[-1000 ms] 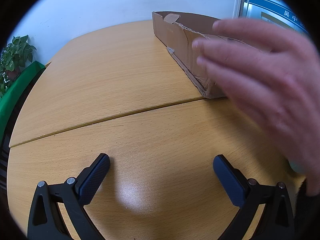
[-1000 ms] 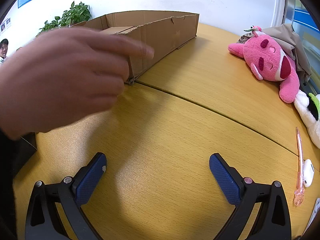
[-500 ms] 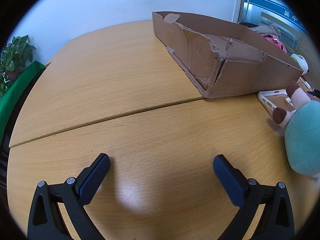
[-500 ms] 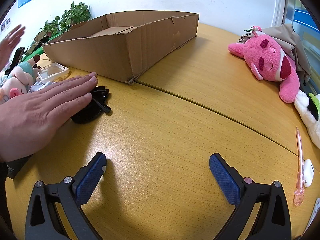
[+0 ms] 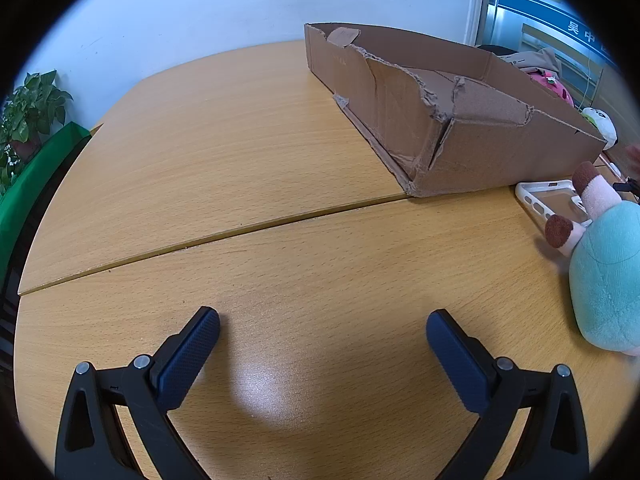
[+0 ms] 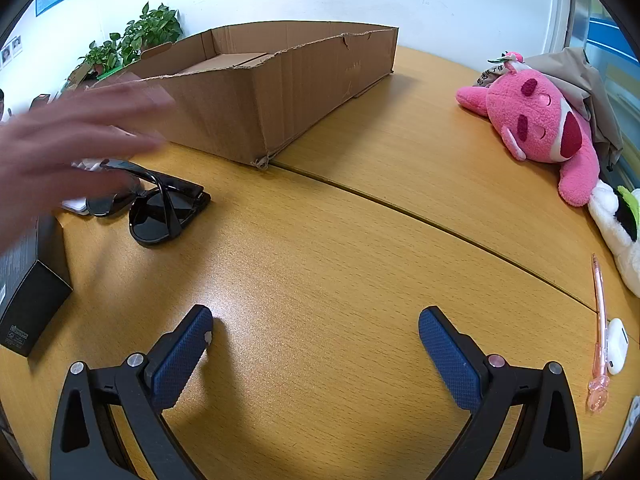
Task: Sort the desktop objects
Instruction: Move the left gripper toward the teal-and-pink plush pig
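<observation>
A torn open cardboard box (image 5: 448, 120) stands on the wooden table; it also shows in the right wrist view (image 6: 272, 80). My left gripper (image 5: 323, 326) is open and empty, low over bare table, well short of the box. To its right lie a mint plush toy (image 5: 608, 276) and a clear phone case (image 5: 552, 204). My right gripper (image 6: 316, 326) is open and empty over bare table. Black sunglasses (image 6: 160, 208) lie ahead to its left, with a bare hand (image 6: 68, 140) blurred above them. A black box (image 6: 28, 280) sits at far left.
A pink plush toy (image 6: 544, 128) lies at the right on beige cloth, with a white plush (image 6: 620, 232) below it. A pink pen (image 6: 600, 320) and a white earbud case (image 6: 616, 344) lie near the right edge. Potted plants (image 6: 136, 40) stand behind the table.
The bare hand has left the left wrist view, uncovering the box, plush and phone case. In the right wrist view it lifted off the sunglasses and moved left. Both grippers stayed still.
</observation>
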Demonstrator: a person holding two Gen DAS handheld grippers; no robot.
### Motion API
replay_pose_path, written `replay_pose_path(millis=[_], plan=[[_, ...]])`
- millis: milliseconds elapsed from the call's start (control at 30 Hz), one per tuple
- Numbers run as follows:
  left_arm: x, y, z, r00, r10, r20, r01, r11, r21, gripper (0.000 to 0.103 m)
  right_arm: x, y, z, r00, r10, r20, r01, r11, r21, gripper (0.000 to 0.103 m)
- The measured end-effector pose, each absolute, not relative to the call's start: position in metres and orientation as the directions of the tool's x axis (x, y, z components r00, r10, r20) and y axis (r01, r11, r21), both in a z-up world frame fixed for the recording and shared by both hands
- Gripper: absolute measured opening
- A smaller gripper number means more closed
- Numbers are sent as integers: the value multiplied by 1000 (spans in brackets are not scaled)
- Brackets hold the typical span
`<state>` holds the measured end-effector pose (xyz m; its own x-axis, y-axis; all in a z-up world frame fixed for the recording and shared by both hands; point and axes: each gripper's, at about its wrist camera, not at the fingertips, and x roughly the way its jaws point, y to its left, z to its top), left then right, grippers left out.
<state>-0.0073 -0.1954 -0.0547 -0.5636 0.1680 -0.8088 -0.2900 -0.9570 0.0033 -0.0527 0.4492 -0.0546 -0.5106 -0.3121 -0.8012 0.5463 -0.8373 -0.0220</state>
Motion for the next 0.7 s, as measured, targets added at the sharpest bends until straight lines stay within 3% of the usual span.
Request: replay_pose_path(millis=[367, 567, 700], plan=[[-8, -193, -55, -569, 148, -809, -253, -968, 1, 103, -52, 449, -54, -509, -315, -801, 548, -836, -19, 103], [-5, -194, -58, -567, 39, -823, -75, -997, 4, 103, -29, 444, -49, -514, -308, -800, 539, -842, -22, 103], [18, -194, -56, -535, 6, -845, -14, -1000, 2, 103, -21, 440, -48, -545, -251, -800, 443, -896, -21, 103]])
